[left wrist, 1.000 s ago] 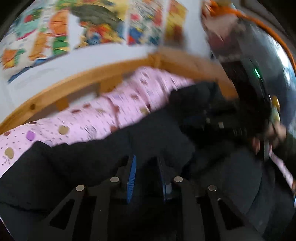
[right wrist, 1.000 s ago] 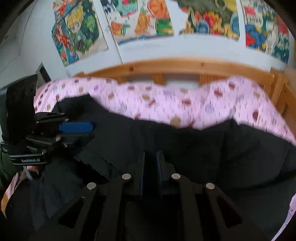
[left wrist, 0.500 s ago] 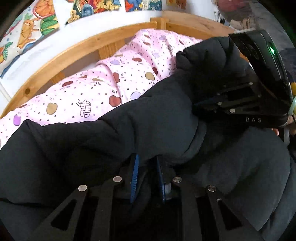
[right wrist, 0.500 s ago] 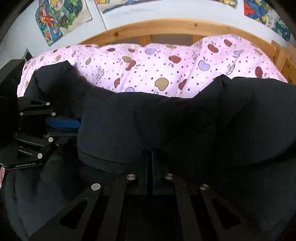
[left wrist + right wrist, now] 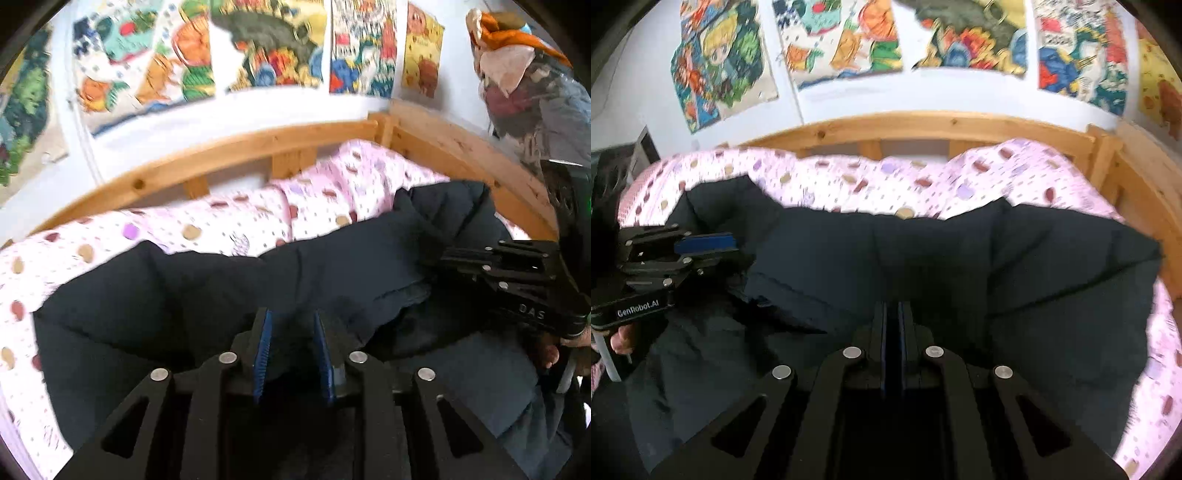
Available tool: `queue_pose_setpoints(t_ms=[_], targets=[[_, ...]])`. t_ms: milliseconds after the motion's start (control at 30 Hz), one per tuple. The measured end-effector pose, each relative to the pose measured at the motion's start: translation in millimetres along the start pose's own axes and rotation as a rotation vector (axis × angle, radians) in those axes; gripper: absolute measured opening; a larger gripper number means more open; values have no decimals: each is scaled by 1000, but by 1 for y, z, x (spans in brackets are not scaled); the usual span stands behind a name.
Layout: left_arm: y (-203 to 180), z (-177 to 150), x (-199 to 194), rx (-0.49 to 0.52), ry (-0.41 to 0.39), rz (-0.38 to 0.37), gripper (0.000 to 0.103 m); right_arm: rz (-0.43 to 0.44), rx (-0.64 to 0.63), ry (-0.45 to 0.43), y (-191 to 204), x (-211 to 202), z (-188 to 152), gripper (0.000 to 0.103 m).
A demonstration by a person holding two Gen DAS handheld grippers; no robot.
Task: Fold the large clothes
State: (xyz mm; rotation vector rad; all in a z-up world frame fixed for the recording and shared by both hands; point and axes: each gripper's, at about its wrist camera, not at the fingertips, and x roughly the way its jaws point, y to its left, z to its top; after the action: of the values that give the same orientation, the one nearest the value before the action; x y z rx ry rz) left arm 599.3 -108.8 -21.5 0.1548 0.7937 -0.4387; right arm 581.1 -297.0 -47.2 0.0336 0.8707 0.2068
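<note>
Both tools' jaws are opening: the left tool (image 5: 293, 350) and right tool (image 5: 894, 332) let go of the dark jacket (image 5: 923, 266) on the bed (image 5: 923, 181).

Motion blur smears the wall posters (image 5: 266, 48) and the prints on the pink duvet (image 5: 923, 184), so no motif reads clearly. The black coat (image 5: 923, 251) runs off the lower picture edges and covers the bed's near edge. Whether fabric sits between the right claw (image 5: 893, 328) pads cannot be told.
</note>
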Motion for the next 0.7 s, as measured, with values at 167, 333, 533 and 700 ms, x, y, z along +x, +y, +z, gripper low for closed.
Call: queue_pose_setpoints(t_ms=[167, 333, 533, 700], targets=[[-2, -1, -46, -49, -106, -4, 81, -13, 35, -84, -5, -40, 0, 52], [-11, -1, -83, -58, -161, 26, 83, -57, 54, -155, -1, -86, 1, 68], [-22, -5, -133, -87, -255, 62, 100, -108, 80, -241, 10, -139, -4, 87], [-31, -14, -172, -69, -284, 89, 103, -116, 120, -322, 26, -181, -21, 93]])
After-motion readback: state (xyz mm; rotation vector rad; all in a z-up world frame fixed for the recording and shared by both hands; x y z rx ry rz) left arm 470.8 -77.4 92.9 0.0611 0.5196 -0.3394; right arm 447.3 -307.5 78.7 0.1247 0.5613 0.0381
